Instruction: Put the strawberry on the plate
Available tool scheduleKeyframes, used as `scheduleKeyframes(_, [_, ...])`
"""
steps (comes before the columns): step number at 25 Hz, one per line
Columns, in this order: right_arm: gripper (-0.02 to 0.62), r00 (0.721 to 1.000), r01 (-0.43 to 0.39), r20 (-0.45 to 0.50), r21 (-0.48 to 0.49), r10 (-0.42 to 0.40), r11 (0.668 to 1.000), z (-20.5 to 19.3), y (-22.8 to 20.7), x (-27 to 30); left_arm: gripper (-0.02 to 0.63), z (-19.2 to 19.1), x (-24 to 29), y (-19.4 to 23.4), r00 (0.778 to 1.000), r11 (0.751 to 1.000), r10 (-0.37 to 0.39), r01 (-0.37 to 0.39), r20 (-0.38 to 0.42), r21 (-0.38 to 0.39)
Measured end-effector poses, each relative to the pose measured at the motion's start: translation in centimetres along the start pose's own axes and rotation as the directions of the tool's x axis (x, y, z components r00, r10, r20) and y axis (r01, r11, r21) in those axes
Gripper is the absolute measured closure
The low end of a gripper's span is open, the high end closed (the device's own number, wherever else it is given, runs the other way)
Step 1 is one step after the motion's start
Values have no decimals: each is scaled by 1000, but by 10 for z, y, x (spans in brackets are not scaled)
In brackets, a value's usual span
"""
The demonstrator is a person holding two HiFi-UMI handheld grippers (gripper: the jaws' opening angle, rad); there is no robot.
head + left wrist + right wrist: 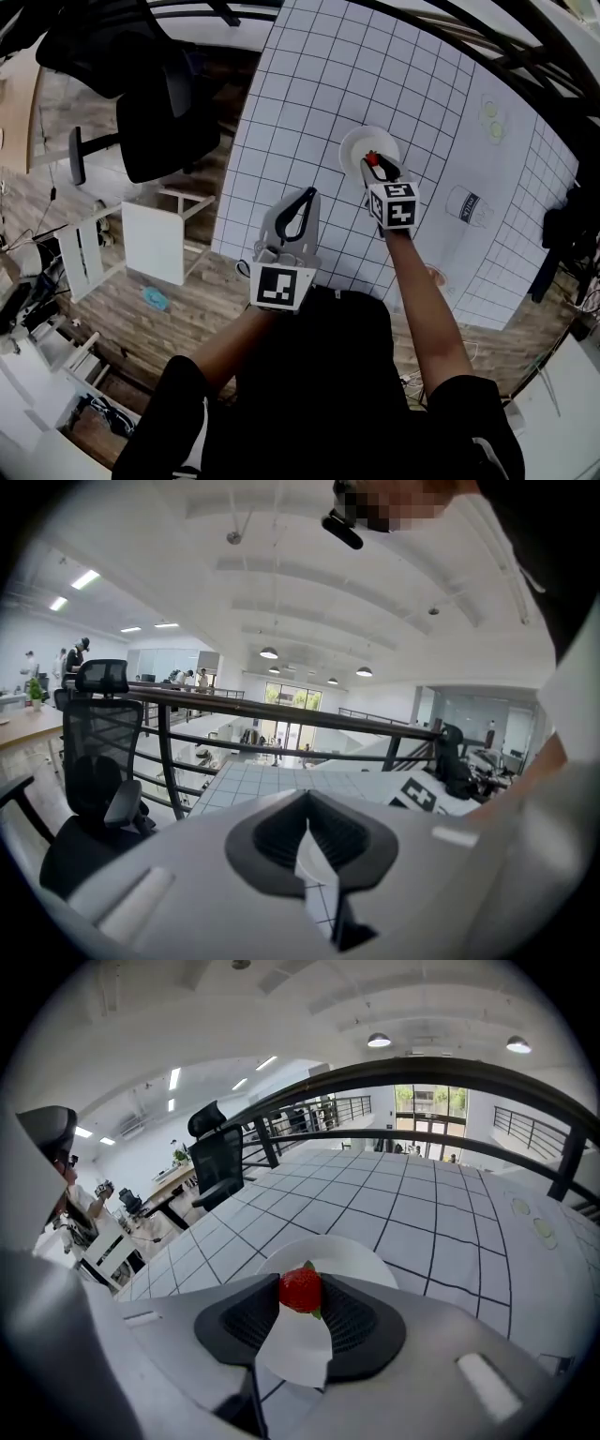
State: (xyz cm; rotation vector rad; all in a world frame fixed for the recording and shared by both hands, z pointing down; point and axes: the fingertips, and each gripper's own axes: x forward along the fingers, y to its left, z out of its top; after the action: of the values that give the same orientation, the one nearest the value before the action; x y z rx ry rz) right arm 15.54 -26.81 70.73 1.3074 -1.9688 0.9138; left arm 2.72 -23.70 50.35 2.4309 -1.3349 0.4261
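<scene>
A red strawberry [300, 1290] with a green leaf sits between the jaw tips of my right gripper [301, 1299], which is shut on it. It hangs just over the near rim of a white round plate [349, 1252] on the white gridded table. In the head view the strawberry [372, 159] and right gripper [375, 169] sit at the plate's [356, 142] near edge. My left gripper [308, 195] hovers to the left and nearer me, its jaw tips together with nothing between them. In its own view the left gripper [307, 801] points over the table toward a railing.
The gridded table [309, 103] ends at its left edge, beyond which stand a black office chair [159, 103] and a small white stand [155, 239] on the wooden floor. Printed outlines of a cup [466, 203] and green circles [492, 122] lie right of the plate.
</scene>
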Motion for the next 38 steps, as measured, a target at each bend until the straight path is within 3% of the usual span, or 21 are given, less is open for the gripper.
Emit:
scheduleKeyframes(8, [460, 997, 24, -73, 18, -23, 1000, -6, -10, 19, 598, -2, 2, 2, 1000, 1000, 9, -9, -7, 4])
scheduleKeyframes(15, [460, 991, 28, -127, -48, -34, 998, -11, -10, 26, 597, -1, 5, 2, 1000, 999, -8, 8, -9, -45])
scheduleKeyframes(23, [459, 982, 19, -188, -74, -33, 997, -15, -13, 31, 598, 4, 5, -8, 999, 999, -30, 31, 28, -26])
scheduleKeyframes(38, [434, 985, 42, -166, -86, -55, 995, -10, -12, 20, 597, 8, -15, 14, 998, 999, 20, -17, 53, -45])
